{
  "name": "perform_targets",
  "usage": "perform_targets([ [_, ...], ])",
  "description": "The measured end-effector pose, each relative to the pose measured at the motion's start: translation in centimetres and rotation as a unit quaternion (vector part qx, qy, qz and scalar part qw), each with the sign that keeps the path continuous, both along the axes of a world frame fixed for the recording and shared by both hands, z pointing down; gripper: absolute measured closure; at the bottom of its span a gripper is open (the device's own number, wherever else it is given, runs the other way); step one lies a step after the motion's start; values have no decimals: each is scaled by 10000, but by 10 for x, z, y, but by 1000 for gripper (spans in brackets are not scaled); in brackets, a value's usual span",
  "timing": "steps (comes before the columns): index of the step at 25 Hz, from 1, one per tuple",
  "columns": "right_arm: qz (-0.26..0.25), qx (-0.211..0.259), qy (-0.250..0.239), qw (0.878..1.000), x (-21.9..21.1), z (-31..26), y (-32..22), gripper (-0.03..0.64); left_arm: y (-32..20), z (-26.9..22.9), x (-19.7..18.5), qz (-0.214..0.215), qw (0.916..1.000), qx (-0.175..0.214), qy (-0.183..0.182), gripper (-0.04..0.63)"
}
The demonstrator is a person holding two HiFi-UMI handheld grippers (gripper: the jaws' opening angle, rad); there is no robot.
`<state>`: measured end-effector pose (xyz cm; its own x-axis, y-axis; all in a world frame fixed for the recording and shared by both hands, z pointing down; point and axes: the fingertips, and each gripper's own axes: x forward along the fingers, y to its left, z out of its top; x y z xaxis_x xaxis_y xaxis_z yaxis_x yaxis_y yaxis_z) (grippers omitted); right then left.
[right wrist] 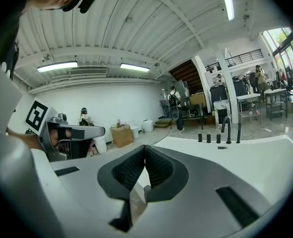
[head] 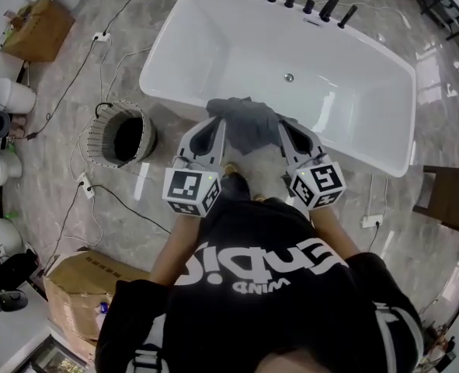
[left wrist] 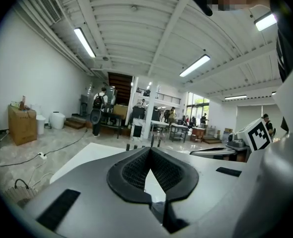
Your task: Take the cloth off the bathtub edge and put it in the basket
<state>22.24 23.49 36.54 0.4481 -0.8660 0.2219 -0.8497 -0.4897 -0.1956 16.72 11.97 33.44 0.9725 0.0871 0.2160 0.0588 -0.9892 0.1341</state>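
A grey cloth (head: 246, 123) lies crumpled over the near edge of the white bathtub (head: 175, 92), right in front of me. My left gripper (head: 215, 124) points at the cloth's left side and my right gripper (head: 283, 124) at its right side, both tips close beside it. In the left gripper view the left gripper (left wrist: 149, 150) has its pads meeting at the tip with nothing between them. The right gripper (right wrist: 145, 148) stands the same way in its own view, shut and empty. The round dark basket (head: 122, 134) stands on the floor left of the tub.
Black taps (head: 307, 6) line the tub's far rim. Cables and a power strip (head: 85, 185) run over the marble floor near the basket. Cardboard boxes (head: 81, 286) sit at my left, a wooden chair (head: 450, 196) at the right.
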Motion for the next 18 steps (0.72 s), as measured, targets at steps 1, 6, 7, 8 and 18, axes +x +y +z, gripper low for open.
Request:
perform_targets([
  [1, 24, 7, 10, 10000, 5, -2, -7, 603, -6, -2, 7, 59, 10000, 20, 10, 582],
  [6, 153, -38, 49, 9999, 24, -6, -33, 603, -33, -9, 32, 272, 9996, 39, 42, 583],
  [7, 169, -50, 37, 9998, 29, -6, -36, 603, -37, -9, 37, 290, 9996, 29, 34, 581],
  [8, 178, -61, 24, 9998, 33, -5, -38, 603, -39, -8, 42, 301, 9995, 17, 24, 582],
  [18, 35, -69, 25, 10000, 62, -9, -55, 603, -51, -8, 70, 166, 9998, -57, 19, 582],
])
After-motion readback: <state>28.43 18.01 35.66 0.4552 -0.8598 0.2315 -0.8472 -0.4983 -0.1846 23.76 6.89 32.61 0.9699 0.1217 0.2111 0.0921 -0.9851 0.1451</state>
